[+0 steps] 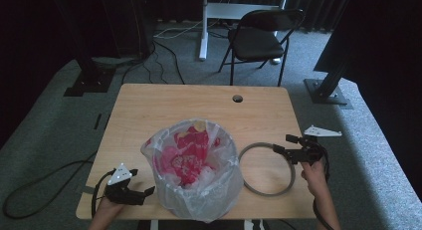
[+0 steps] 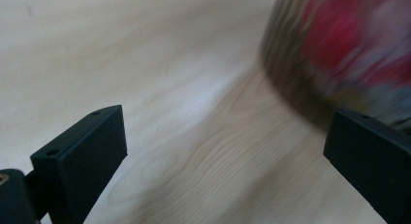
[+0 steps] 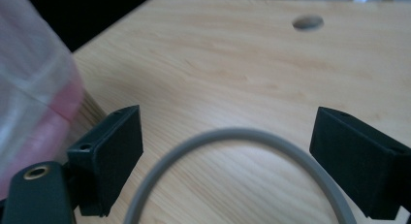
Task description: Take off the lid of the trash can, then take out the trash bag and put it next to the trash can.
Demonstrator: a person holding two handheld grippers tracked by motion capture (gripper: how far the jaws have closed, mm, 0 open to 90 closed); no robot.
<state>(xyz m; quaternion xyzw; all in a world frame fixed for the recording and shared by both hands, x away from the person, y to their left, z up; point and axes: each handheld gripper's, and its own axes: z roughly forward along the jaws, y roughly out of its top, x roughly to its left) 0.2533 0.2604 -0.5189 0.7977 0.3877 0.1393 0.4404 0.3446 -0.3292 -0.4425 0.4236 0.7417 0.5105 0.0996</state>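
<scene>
On the wooden table (image 1: 164, 103) stands a bin lined with a clear plastic bag (image 1: 191, 168), with red and white material inside; it sits a little toward six o'clock from the table's middle. At three o'clock of the bin, just beside it, a grey ring (image 1: 267, 169) lies flat on the wood. The right gripper (image 1: 290, 144) is at the ring's two o'clock edge, its jaws spread wide with the ring's arc (image 3: 242, 136) between them, not touching. The left gripper (image 1: 148, 191) is at eight o'clock of the bin, jaws wide apart and holding nothing, near the bin's wall (image 2: 339, 49). A black folding chair (image 1: 261, 36) stands beyond the table at twelve o'clock.
</scene>
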